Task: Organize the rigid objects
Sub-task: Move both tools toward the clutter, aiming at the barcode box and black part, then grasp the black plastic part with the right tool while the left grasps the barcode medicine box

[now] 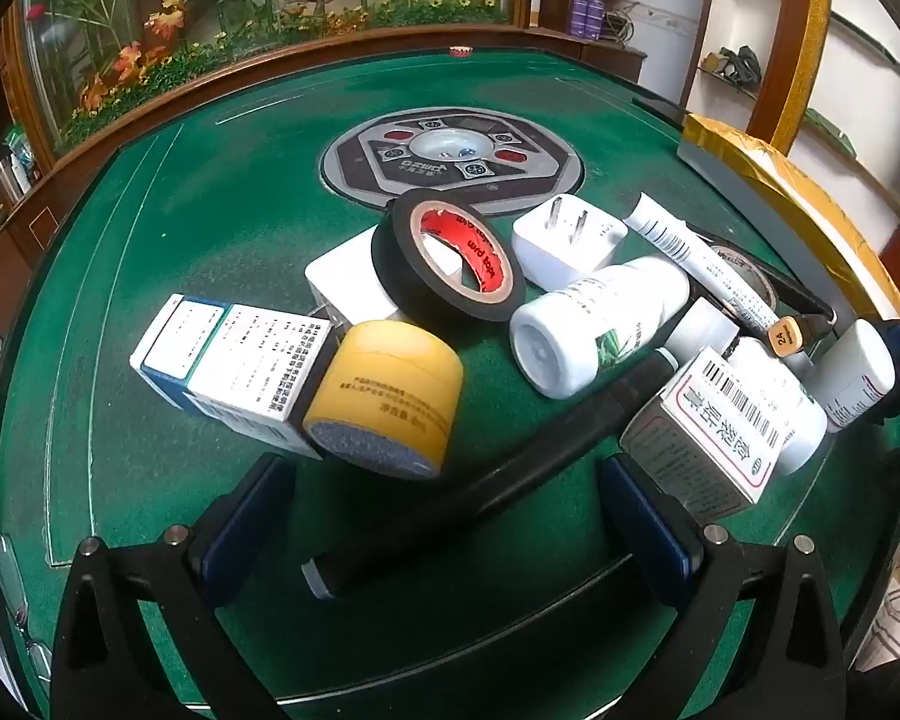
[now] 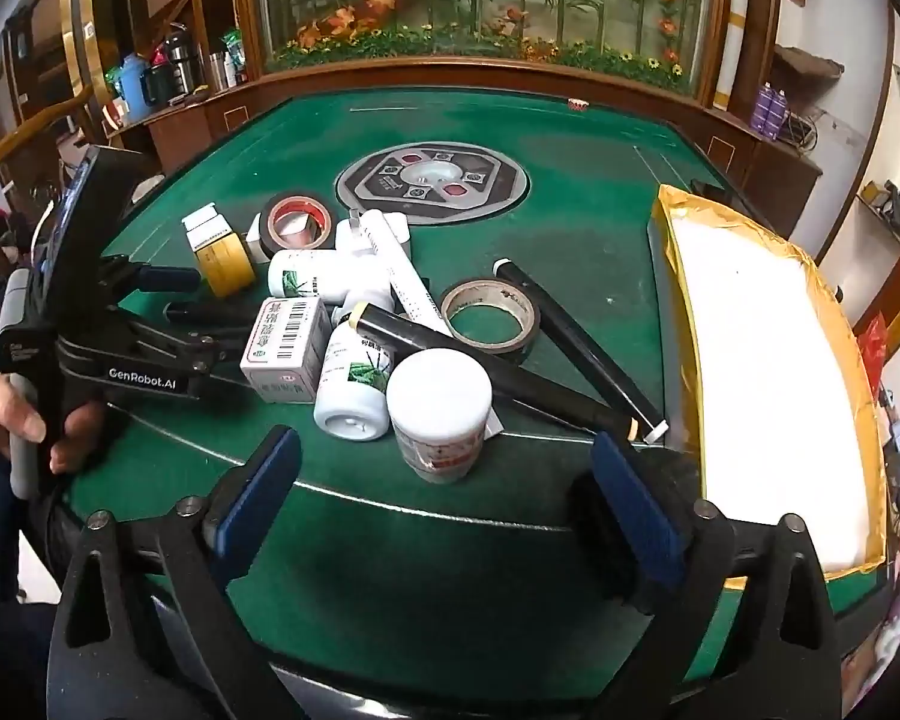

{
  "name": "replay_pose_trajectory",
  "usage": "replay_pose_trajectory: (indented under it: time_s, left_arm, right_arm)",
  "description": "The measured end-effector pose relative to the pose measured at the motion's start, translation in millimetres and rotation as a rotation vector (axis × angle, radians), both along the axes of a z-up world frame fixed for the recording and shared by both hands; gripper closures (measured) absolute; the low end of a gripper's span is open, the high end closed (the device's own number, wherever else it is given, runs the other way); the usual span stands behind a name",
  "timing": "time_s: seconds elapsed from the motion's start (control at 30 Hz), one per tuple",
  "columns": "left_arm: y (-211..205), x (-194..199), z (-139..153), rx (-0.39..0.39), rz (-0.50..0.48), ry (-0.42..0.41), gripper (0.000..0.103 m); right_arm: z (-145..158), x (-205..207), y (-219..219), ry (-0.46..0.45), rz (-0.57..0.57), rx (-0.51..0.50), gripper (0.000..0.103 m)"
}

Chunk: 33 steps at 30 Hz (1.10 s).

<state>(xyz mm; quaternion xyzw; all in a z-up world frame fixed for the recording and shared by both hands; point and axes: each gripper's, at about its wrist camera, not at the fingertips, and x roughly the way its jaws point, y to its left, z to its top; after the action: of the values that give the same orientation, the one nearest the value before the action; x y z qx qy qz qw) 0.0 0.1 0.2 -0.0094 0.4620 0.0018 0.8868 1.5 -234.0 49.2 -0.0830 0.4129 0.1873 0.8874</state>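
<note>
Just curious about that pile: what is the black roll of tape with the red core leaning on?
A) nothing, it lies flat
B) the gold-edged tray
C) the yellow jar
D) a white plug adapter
D: the black roll of tape sits tilted against a white plug adapter behind it.

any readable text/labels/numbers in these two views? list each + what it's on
"GenRobot.AI": side of the left gripper
"24": tan cap of a black pen
"tape" (partly legible): red core of the black tape roll
Chinese print and barcodes on the medicine boxes, white bottles and white tube: too small to read.
</note>
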Motion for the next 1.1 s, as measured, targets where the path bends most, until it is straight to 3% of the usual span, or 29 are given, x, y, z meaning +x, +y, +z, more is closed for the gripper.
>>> replay_pose_trajectory:
  time_s: [0.07,0.13,0.33,0.5,1.1]
  left_arm:
    - [2,0,-2,-0.003,0.001,0.002,0.001]
    - [3,-3,0,-0.013,0.003,0.003,0.001]
    - [-1,-19,13,-0.018,-0.013,-0.041,0.001]
    - [-14,-30,25,-0.016,-0.078,-0.078,0.001]
    - [-28,-26,22,-0.038,-0.086,-0.054,0.001]
  right_arm:
    - [3,-3,-4,-0.003,0.008,0.009,0.008]
    - [4,-5,-6,-0.001,0.026,0.023,0.017]
    - [9,-11,-7,-0.006,0.082,0.086,0.017]
    - [24,-20,-11,-0.066,0.103,0.106,0.017]
    - [8,-2,-49,-0.047,-0.052,0.057,0.017]
